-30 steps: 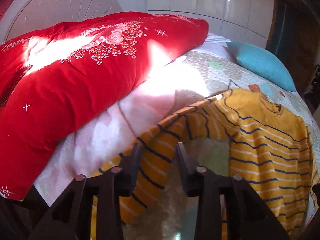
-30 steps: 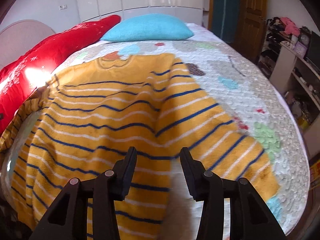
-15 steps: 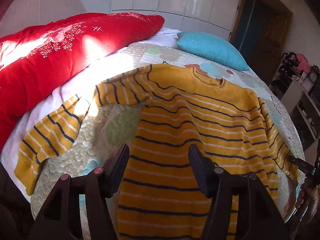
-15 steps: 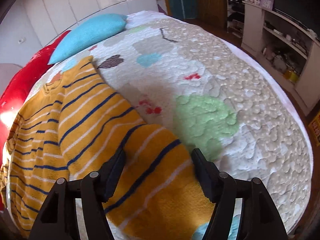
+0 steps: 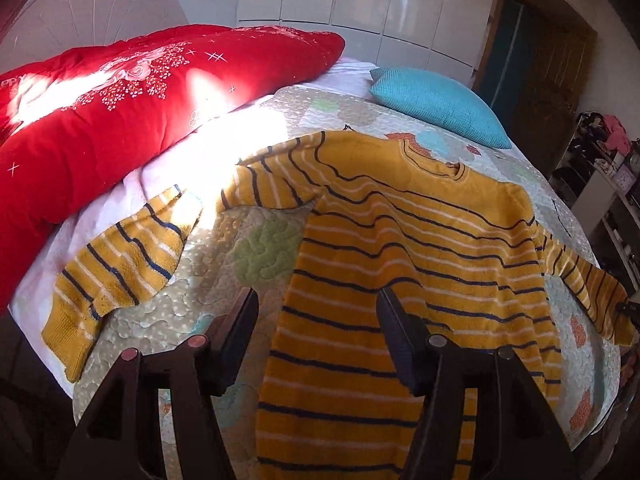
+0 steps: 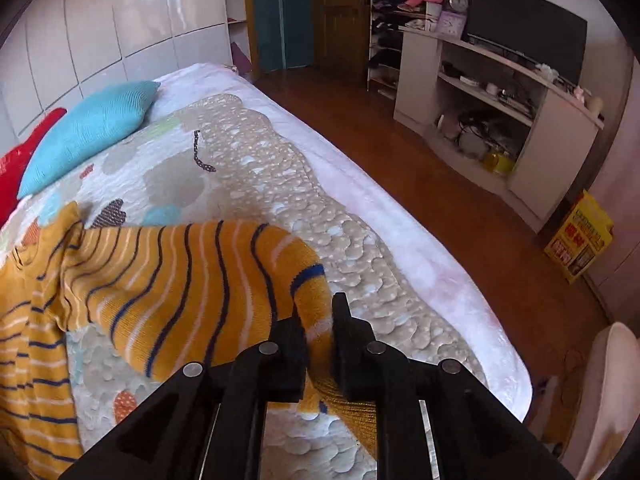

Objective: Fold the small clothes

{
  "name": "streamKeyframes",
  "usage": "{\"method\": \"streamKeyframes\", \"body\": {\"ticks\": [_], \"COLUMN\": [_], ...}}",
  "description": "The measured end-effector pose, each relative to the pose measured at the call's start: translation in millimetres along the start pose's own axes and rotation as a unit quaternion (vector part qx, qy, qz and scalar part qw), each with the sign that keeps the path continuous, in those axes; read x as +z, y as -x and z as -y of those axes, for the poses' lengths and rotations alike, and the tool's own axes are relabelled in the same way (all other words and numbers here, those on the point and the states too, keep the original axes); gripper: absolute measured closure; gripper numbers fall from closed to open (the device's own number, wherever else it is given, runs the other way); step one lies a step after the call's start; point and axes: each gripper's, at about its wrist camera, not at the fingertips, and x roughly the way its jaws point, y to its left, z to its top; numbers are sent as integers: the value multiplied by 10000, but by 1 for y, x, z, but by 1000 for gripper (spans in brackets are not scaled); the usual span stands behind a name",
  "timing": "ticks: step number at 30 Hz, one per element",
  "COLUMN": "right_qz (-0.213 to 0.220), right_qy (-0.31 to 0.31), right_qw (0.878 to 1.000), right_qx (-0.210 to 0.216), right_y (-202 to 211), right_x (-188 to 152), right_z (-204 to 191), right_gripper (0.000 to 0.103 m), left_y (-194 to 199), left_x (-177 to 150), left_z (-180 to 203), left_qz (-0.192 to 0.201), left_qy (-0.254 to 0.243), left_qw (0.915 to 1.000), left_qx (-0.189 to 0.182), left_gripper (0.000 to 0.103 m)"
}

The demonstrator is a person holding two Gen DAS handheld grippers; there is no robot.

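1. Sweater, mustard yellow with navy and white stripes, lies spread front-up on the quilted bedspread, its collar toward 12 o'clock in the left wrist view.
2. One sleeve trails off toward 9 o'clock, its cuff reaching the pale sheet near the bed's edge.
3. Left gripper hovers above the sweater's lower body with its jaws spread wide and nothing between them.
4. Right gripper has its jaws closed on the other sleeve, pinching the fabric near the cuff; the knit bunches up between the fingers and the ribbed cuff end hangs below them.
5. In the right wrist view that sleeve stretches from the gripper toward 9 o'clock, where it joins the sweater's body at the frame's left edge.
6. A red quilt lies along the bed at 10 o'clock of the sweater in the left wrist view.
7. A turquoise pillow sits beyond the collar at 1 o'clock, apart from the sweater.
8. A white shelf unit with a dark television on top stands across the wooden floor at 2 o'clock in the right wrist view.
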Motion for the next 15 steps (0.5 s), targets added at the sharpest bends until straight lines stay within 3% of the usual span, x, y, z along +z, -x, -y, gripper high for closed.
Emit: {"method": "streamKeyframes", "body": {"ticks": [4,9,15], "right_qz": [89,-471,-666], "right_qy": [224,740,1522], "right_qw": [9969,9756,9571], "right_qx": [744,2012,2375], "right_y": [30,45,71], "right_x": [-28,-82,-139], "right_z": [-30,-93,-155], "right_gripper": [56,55,53], "left_y": [-7,-14,-12], "left_x": [-9,-20,-32], "left_z": [-8,-10,-4], "left_qz": [-171,-323,-417], "left_qy": [48,18,-199], "left_qw": [9998,9994,9986], "left_qx": [49,118,271], "left_gripper": [42,42,42]}}
